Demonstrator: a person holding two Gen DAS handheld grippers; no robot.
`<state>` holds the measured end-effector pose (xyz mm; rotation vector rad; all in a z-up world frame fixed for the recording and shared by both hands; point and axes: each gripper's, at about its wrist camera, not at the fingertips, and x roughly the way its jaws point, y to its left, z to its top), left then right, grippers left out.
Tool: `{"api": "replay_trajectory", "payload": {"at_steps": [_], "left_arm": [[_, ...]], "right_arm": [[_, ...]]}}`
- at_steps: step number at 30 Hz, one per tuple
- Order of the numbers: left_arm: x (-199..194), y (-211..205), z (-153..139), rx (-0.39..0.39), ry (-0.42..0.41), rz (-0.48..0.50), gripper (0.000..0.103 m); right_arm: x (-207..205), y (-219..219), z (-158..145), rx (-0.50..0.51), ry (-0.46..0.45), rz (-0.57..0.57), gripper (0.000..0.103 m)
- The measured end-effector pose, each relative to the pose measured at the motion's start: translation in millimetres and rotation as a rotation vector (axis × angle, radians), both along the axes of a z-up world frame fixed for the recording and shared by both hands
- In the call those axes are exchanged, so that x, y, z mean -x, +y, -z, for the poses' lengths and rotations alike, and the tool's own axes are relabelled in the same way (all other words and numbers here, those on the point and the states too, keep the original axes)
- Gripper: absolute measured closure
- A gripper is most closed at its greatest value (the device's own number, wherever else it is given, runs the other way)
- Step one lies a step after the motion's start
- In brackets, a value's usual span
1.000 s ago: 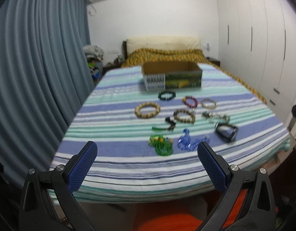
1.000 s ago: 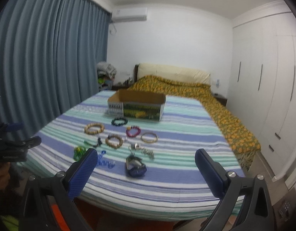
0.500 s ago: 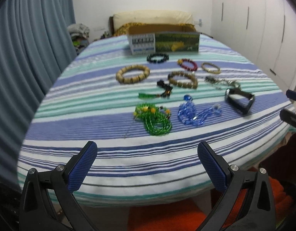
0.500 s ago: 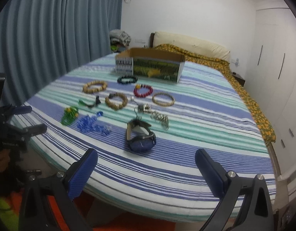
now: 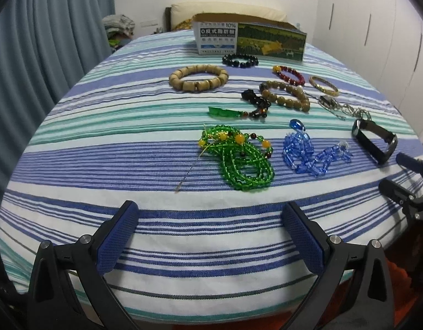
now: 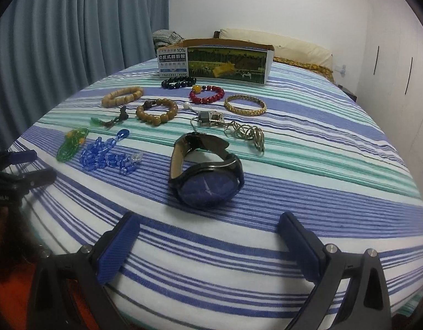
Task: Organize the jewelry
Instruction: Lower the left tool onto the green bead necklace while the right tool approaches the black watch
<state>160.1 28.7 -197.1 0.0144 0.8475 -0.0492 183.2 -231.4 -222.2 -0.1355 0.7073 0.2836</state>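
- Right wrist view: right gripper point(image 6: 206, 236) is hanging with jaws spread wide and holding nothing, just short of the watch point(image 6: 207, 169).
- Watch: lying on the striped bedspread point(image 6: 307, 192), well in front of the cardboard box point(image 6: 215, 62); blue dial tilting toward the camera, strap arching up behind. Likely the heaviest piece, with a rigid case and a springy strap; judged safest to pinch across the strap arch, since the smooth dial looks slippery.
- Left gripper point(image 5: 211, 233): also gaping wide and carrying nothing, facing the green bead strand point(image 5: 244, 159).
- Green bead strand: pooling in loose coils, far in front of the box point(image 5: 250, 40). Probably light, limp and glassy; taking a bunch of coils together should be surer than a single loop, which may slither free.
- Blue crystal strand point(image 5: 313, 148): lying right of the green one; similar handling expected, possibly brittle.
- Wooden bead bracelet point(image 5: 199, 77): sitting nearer the box; looking stiff enough to grip across one side of the ring.
- Gold bangle point(image 6: 245, 105) and chain with pendant point(image 6: 230, 126): resting between watch and box; the chain appearing thin and prone to tangling.
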Motion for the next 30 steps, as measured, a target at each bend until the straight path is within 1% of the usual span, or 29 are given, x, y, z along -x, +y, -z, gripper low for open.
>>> {"api": "replay_trajectory", "payload": {"at_steps": [4, 7, 11, 16, 24, 30], "left_arm": [[0, 1, 0, 0.002, -0.013, -0.002, 0.0], [2, 0, 1, 0.0, -0.031, -0.011, 0.0], [4, -1, 2, -0.006, -0.053, -0.006, 0.0], [-15, -3, -1, -0.002, -0.008, 0.033, 0.0], [-44, -12, -1, -0.012, 0.047, 0.029, 0.0], [-60, -11, -1, -0.012, 0.08, 0.024, 0.0]], "right_arm": [[3, -1, 2, -0.013, -0.029, 0.001, 0.0], [2, -1, 0, -0.005, -0.011, 0.009, 0.0], [4, 1, -1, 0.004, -0.012, 0.02, 0.0], [1, 0, -2, 0.006, 0.006, 0.008, 0.0], [-17, 2, -4, 0.013, 0.048, -0.029, 0.0], [-39, 7, -7, 0.028, 0.105, -0.034, 0.0]]}}
